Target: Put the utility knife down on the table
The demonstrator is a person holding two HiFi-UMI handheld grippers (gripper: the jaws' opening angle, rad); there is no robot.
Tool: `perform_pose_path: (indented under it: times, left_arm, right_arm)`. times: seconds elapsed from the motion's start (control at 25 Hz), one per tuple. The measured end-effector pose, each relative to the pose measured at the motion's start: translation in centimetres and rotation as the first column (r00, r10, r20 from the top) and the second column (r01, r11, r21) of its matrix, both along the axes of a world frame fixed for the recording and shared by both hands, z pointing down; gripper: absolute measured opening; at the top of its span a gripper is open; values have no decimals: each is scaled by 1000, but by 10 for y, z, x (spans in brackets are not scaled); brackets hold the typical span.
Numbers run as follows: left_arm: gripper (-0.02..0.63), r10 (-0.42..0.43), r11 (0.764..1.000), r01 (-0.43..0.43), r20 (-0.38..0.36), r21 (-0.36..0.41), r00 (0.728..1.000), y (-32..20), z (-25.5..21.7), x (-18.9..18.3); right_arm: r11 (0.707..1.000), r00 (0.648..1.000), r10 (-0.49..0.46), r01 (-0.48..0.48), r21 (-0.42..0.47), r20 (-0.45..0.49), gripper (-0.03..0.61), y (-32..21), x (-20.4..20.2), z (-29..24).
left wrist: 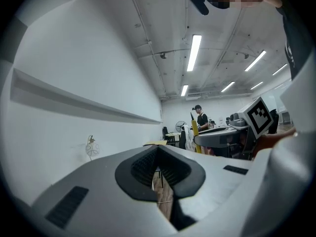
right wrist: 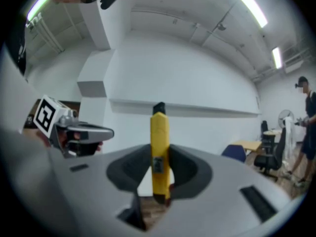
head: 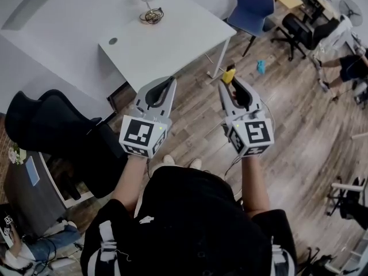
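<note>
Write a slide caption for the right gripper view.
Right gripper shut on a yellow utility knife, black tip jutting past the jaws; left gripper alongside, white wall behind.

No legible text, label, brand or number anywhere.

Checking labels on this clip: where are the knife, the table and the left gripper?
knife [right wrist: 159, 152]: right gripper view, yellow body between the jaws.
table [head: 172, 39]: head view, bare white top.
left gripper [head: 170, 84]: head view, where its fingertips meet.
</note>
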State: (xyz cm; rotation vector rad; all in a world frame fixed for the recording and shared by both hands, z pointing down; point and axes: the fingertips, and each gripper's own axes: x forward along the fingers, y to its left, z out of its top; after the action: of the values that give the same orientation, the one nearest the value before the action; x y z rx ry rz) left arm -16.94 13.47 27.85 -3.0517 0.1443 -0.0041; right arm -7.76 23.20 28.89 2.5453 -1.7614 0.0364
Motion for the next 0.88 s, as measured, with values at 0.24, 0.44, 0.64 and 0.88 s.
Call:
perform_pose_path:
  times: [0.24, 0.44, 0.64, 0.88]
  left_arm:
    - [15, 4, 1000, -4, 11, 2, 1000, 24, 9, 19]
    - [15, 16, 1000, -16, 31, -10, 999, 37, 20, 34]
    - [15, 19, 1000, -19, 29, -7, 999, 35, 19, 50]
    - [15, 25, 1000, -25, 23, -8, 999, 21, 18, 72]
  right_arm:
    - [1000, 1000, -17, 17, -5, 13, 135, 24, 15, 13]
    - [1000, 999, -5, 5, 2, 40, 136, 36, 33, 23]
    - [1000, 999, -2, 2, 2, 38, 136, 35, 49, 24]
    - [1000, 999, 6, -6, -6, 34, 136, 25, 72, 25]
